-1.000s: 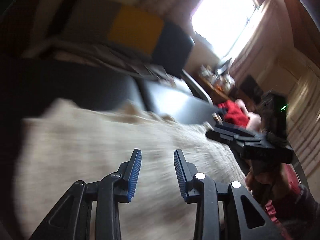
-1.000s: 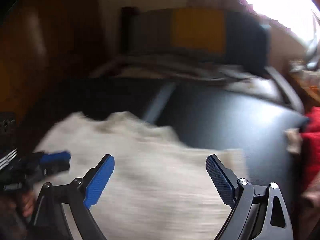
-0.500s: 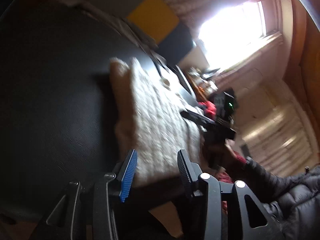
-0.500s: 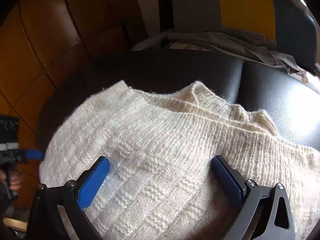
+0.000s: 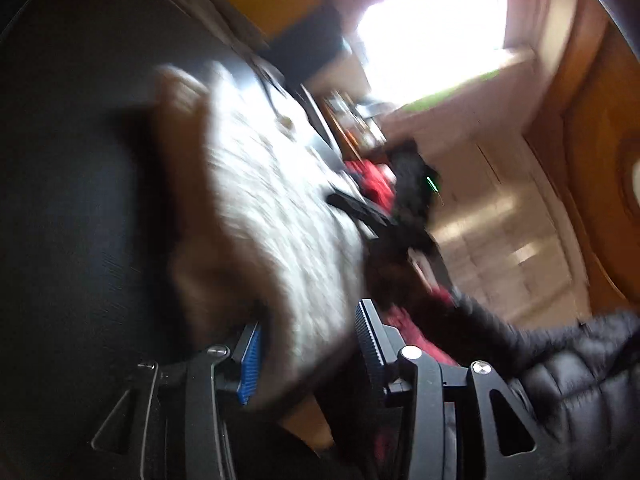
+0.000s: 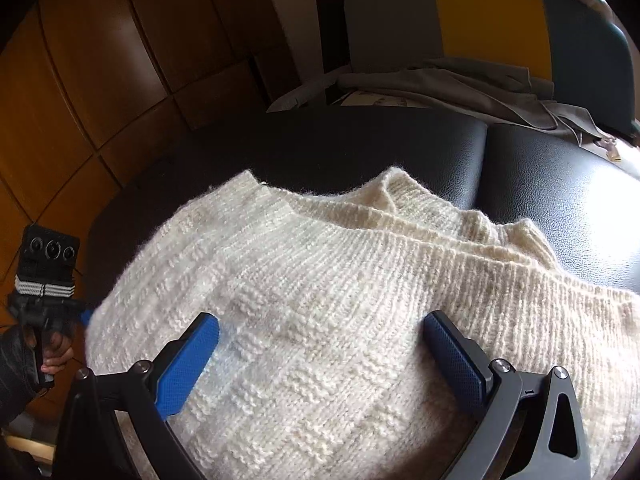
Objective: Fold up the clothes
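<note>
Cream knit sweater (image 6: 320, 300), apparently unlabelled, on black cushion (image 6: 560, 200)

A lived-in home room — black leather seat (image 6: 540, 184) with a cream knit sweater (image 6: 320, 280) spread on it, grey clothes (image 6: 460, 88) heaped before a grey, yellow and teal cushion (image 6: 492, 20). Wood panelling (image 6: 100, 72) lines one wall; a bright window (image 5: 432, 36) lights a cluttered sideboard (image 5: 352, 120).
</note>
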